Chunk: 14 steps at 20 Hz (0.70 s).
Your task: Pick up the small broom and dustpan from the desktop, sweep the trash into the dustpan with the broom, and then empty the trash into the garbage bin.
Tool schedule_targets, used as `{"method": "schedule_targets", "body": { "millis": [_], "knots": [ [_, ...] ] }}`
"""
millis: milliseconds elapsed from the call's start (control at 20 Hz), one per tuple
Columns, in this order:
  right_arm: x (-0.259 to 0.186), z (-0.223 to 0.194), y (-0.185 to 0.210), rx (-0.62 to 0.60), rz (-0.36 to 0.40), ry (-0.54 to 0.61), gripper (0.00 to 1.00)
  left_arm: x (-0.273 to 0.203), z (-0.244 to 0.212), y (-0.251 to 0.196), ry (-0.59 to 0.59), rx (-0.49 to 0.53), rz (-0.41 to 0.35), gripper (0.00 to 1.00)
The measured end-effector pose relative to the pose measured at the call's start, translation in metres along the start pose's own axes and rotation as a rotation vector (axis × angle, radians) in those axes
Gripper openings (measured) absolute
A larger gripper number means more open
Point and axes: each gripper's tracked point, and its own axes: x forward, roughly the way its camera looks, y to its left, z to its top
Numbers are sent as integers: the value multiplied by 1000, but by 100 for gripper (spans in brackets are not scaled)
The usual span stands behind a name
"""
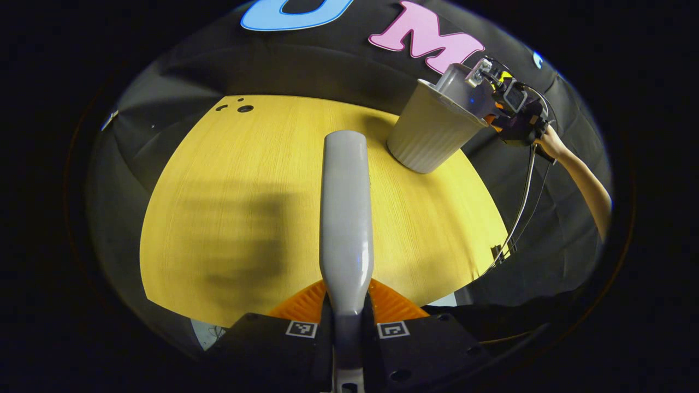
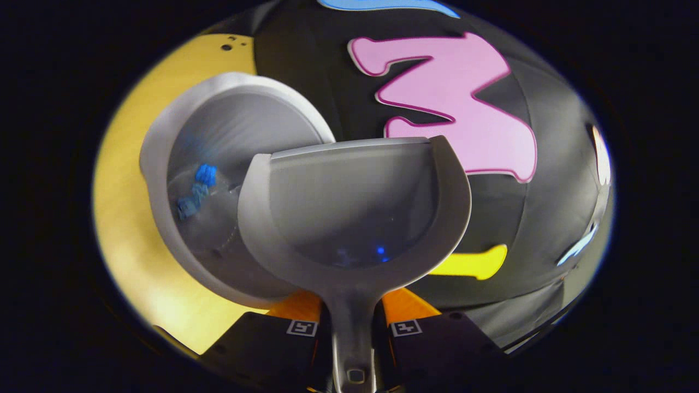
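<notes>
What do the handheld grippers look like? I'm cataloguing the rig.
Each gripper's body carries two square black-and-white markers near its fingers. The right gripper is a dark block with a small camera; black cables hang from it. The forearm holding it is bare.

Yellow wood-grain desktop — pale ribbed garbage bin standing upright near far right edge

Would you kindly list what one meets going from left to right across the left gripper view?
Bare yellow desktop → broom held in the left tongs → garbage bin → dustpan tipped over it → right tongs' body → the person's forearm.
</notes>
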Motion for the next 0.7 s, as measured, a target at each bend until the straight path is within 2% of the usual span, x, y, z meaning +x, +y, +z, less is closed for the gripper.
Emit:
{"method": "schedule_targets", "body": {
  "millis": [50,100,250,300,350,400,500,650,700],
  "knots": [
    [-2,0,-2,75,25,9,34,-1,1,-3,-4,-19,-10,26],
    [-4,1,-4,149,58,11,34,-2,4,-6,-11,-39,-18,29],
    [-18,3,-11,341,118,5,34,2,2,-6,-20,-55,-1,26],
    [-22,5,-14,392,141,-2,39,2,2,-5,-21,-61,2,25],
    [-26,8,-16,451,166,-10,40,3,3,-7,-25,-80,-7,26],
    [-35,11,-17,511,194,-18,34,3,5,-11,-32,-108,-20,25],
    [-52,21,-16,641,263,-34,34,3,0,-10,-39,-148,-25,26],
    [-81,47,-6,835,405,-59,34,-2,-17,-2,-32,-164,7,25],
    [-91,55,-2,874,439,-73,28,-10,-27,3,-28,-168,18,25]
  ]
}}
